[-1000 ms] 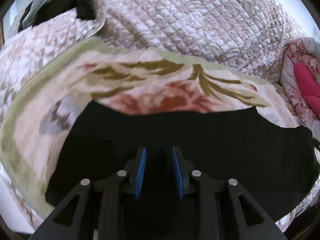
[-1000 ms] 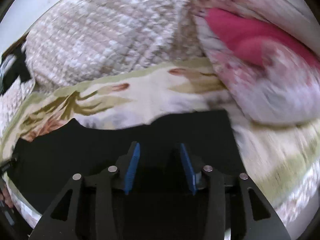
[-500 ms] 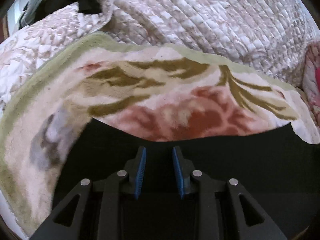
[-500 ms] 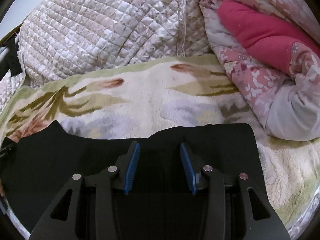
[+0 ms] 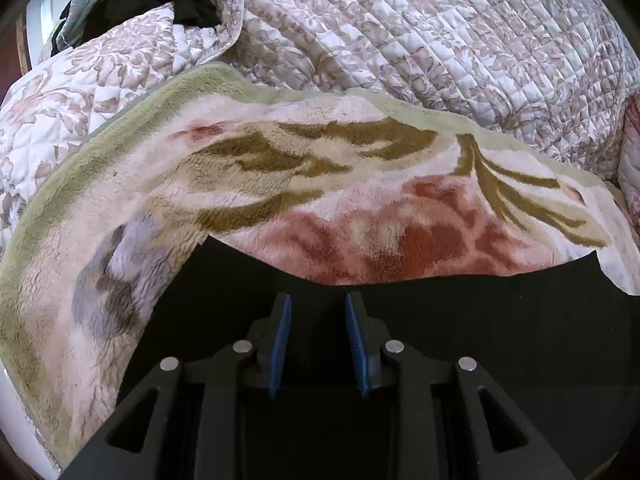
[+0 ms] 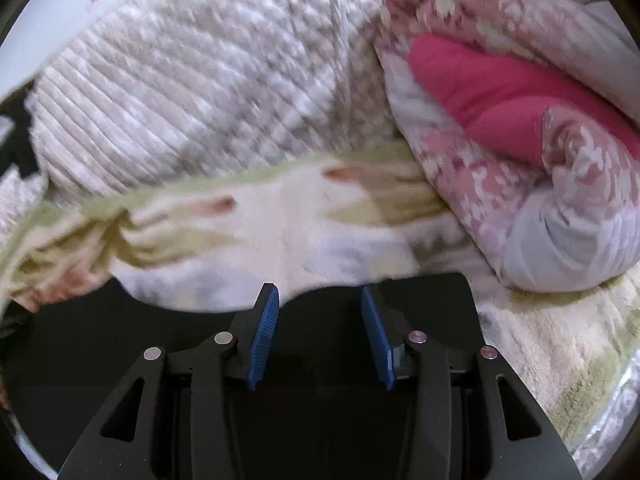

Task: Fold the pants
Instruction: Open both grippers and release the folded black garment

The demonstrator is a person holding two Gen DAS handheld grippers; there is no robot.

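Pants [image 5: 460,320], black, lie flat on the floral fleece blanket [image 5: 280,184] under both grippers. Left gripper [image 5: 316,312] and right gripper [image 6: 320,308] fingers apart, nothing clamped. Risk: pinching blanket pile with the fabric.

Black pants [image 5: 460,320] on the bed.
They lie flat on a floral fleece blanket [image 5: 280,184], top edge wavy.

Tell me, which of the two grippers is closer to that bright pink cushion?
The right gripper. The pink cushion lies just up and right of it, tucked in a floral quilt. The left gripper sees only that quilt's edge at far right.
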